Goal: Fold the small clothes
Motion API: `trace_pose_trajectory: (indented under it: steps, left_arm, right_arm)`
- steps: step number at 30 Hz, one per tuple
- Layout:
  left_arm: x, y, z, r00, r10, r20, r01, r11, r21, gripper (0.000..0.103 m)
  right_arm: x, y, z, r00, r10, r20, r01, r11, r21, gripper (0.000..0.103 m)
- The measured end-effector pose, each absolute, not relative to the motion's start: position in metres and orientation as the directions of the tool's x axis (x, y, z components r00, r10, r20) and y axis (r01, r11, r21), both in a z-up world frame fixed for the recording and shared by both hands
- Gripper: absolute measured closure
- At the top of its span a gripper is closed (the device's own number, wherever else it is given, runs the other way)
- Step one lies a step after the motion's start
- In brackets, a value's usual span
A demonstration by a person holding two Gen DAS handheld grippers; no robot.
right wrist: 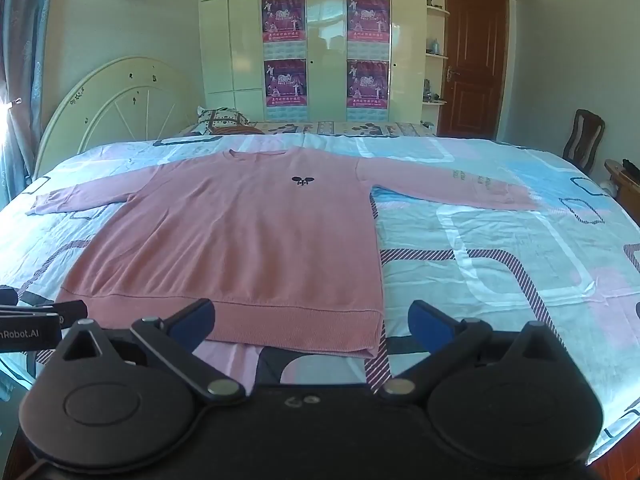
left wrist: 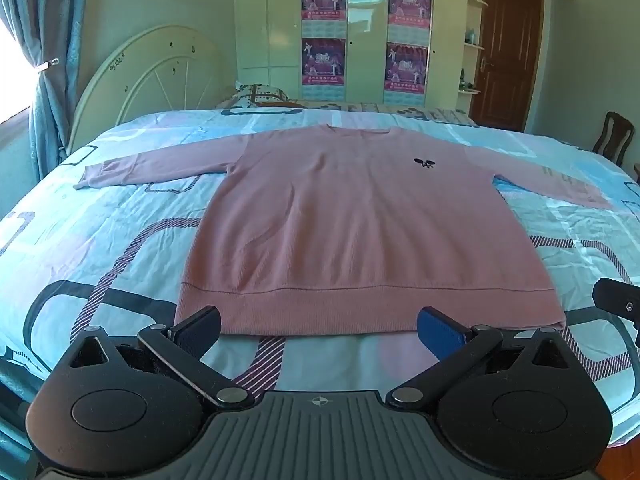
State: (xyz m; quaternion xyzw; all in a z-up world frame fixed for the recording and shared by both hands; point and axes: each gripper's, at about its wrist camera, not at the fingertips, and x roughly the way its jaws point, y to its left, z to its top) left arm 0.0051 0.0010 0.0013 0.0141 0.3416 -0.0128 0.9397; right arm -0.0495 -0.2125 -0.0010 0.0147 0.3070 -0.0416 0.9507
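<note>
I am hovering both grippers, left gripper [left wrist: 319, 326] and right gripper [right wrist: 312, 322], jaws spread wide and empty, low in frame by the pink sweater [left wrist: 360, 232], aiming to pinch its ribbed hem [left wrist: 360, 312] corners evenly.

The left gripper [left wrist: 319, 326] hangs with jaws spread wide and empty, the pink sweater [left wrist: 360, 232] lying flat on the bed [left wrist: 100, 240] just beyond them.
</note>
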Motion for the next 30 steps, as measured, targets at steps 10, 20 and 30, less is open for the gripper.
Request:
trace_pose_trajectory:
  steps: [10, 20, 30]
  left_arm:
    - [0.0069, 0.0026, 0.0017, 0.768, -0.016, -0.64, 0.035, 0.999, 0.017, 0.0]
    - [0.0074, 0.0032, 0.0015, 0.767, -0.015, -0.641, 0.035, 0.999, 0.018, 0.0]
    - [0.0083, 0.0032, 0.0014, 0.765, -0.014, -0.644, 0.035, 0.999, 0.019, 0.0]
  right_arm:
    - [-0.0495, -0.2132, 0.0011, 0.809, -0.074, -0.584, 0.092, 0.996, 0.002, 0.0]
    - [-0.0484, -0.2131, 0.0007, 0.81, -0.075, -0.582, 0.094, 0.996, 0.003, 0.0]
    - [-0.0473, -0.2118, 0.002, 0.808, -0.077, -0.584, 0.094, 0.996, 0.0, 0.0]
